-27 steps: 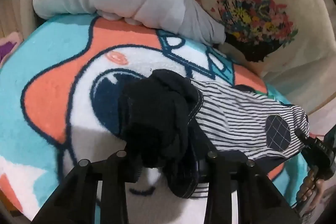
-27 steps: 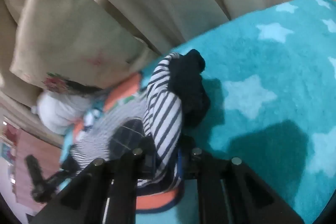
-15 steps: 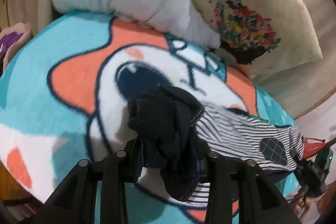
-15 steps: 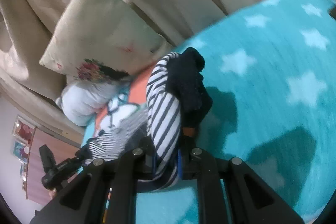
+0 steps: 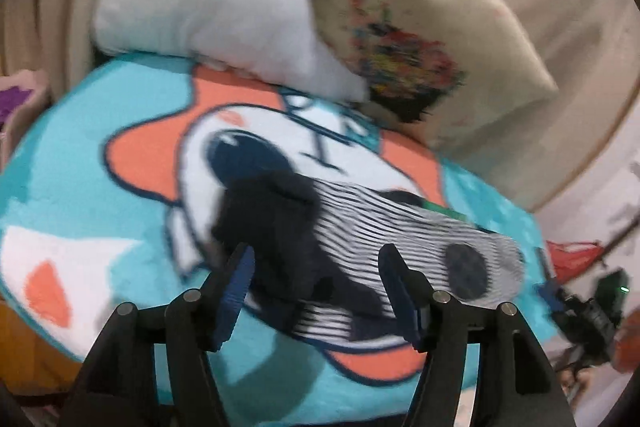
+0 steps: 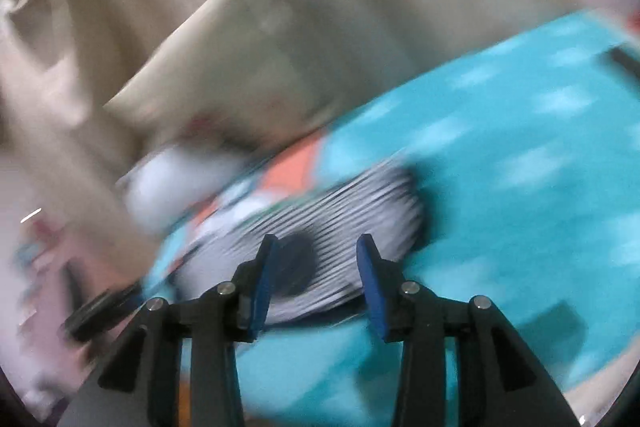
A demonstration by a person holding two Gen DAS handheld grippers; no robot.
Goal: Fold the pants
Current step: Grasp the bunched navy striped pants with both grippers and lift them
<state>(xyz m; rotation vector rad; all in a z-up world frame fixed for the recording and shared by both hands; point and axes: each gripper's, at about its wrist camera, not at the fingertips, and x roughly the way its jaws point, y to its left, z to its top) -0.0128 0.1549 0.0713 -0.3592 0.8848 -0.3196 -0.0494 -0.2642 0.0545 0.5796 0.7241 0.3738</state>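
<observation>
Left wrist view: I am looking past my left gripper (image 5: pixel 316 275), whose jaws are standing wide with nothing between them, though the dark bunched end of the pants (image 5: pixel 360 243) is lying just beyond the blue pads. The striped body is running off toward the right edge of the blanket (image 5: pixel 100 155), with a dark round patch (image 5: pixel 466 271) showing near that end. The garment is lying across the middle of the blanket's cartoon face. Beyond it a grey pillow (image 5: pixel 208 7) and a floral cushion (image 5: pixel 420 39) are sitting against the far edge.

In the right wrist view, which is heavily blurred, my right gripper (image 6: pixel 316 275) is also gaping wide, and the striped end with the patch is lying just ahead of the fingers, not gripped.

I am judging that a fold has just been laid and both ends released, so the bundle is resting compact on the blanket. The dark end is looking lumpy rather than flat. Next I am thinking of either pressing that end down or re-gripping an edge for one more fold, closing only once fabric is truly between the pads.
</observation>
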